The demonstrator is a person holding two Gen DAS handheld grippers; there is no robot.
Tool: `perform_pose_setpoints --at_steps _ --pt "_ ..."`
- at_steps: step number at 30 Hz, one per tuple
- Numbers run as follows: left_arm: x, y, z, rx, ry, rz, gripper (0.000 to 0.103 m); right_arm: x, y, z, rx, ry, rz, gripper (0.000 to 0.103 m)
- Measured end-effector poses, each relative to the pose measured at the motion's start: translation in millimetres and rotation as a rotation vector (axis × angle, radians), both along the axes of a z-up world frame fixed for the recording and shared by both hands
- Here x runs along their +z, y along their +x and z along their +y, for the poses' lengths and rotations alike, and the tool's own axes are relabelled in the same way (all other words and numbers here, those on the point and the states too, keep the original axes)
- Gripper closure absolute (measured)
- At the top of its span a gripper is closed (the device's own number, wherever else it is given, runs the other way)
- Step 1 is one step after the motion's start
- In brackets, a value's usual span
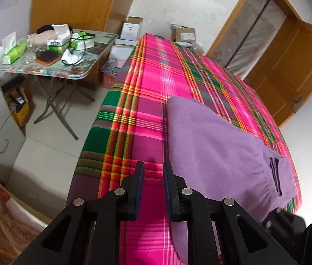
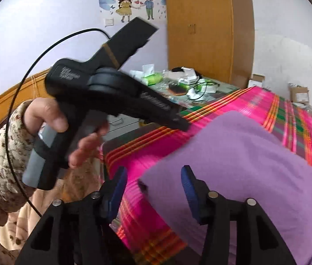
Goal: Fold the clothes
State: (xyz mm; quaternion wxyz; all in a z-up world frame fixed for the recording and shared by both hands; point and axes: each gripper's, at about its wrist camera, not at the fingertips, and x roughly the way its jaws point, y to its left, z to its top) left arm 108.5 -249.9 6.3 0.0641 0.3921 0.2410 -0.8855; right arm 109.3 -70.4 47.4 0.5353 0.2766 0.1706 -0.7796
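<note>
purple trousers (image 1: 211, 145): soft, light, limp | your left gripper (image 1: 153, 172) slightly parted, right gripper (image 2: 154, 176) wide, both empty | pinch the elastic waistband by the bed (image 1: 147, 70) edge

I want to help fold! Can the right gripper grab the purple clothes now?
Probably yes. The right gripper is open, and the purple clothes' near corner lies just beyond its fingers on the plaid bed cover, with nothing blocking it.

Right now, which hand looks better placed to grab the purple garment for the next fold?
Probably the right: the right gripper hangs open over the purple garment's corner. The left gripper is open beside its edge, over the plaid blanket.
</note>
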Motion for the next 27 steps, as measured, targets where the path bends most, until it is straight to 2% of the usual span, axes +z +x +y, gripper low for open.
perform_pose_setpoints --at_steps 3,5,10,13,19,22,24,27 --pt "-6 -7 -5 -0.012 0.039 -0.016 0.080 -9 3 -13 -0.040 0.061 0.048 0.051" --pt "-8 -11 -5 -0.027 0.033 -0.025 0.080 -16 5 -19 -0.064 0.096 0.079 0.051" --pt "-10 -25 -7 -0.052 0.060 -0.035 0.079 -23 13 -26 -0.098 0.127 0.137 0.051" --pt "-10 -33 -8 -0.058 0.055 -0.051 0.073 -27 18 -31 -0.109 0.141 0.173 0.051" --pt "-8 -52 -9 -0.084 0.056 -0.061 0.073 -28 15 -28 -0.127 0.124 0.135 0.051" --pt "-2 -56 -12 -0.100 0.111 -0.009 0.072 -29 17 -28 -0.128 0.123 0.142 0.051" --pt "-2 -58 -14 -0.117 0.154 0.008 0.062 -30 18 -28 -0.128 0.121 0.143 0.051" --pt "-4 -63 -18 -0.112 0.188 0.000 0.057 -31 19 -27 -0.128 0.116 0.143 0.051"
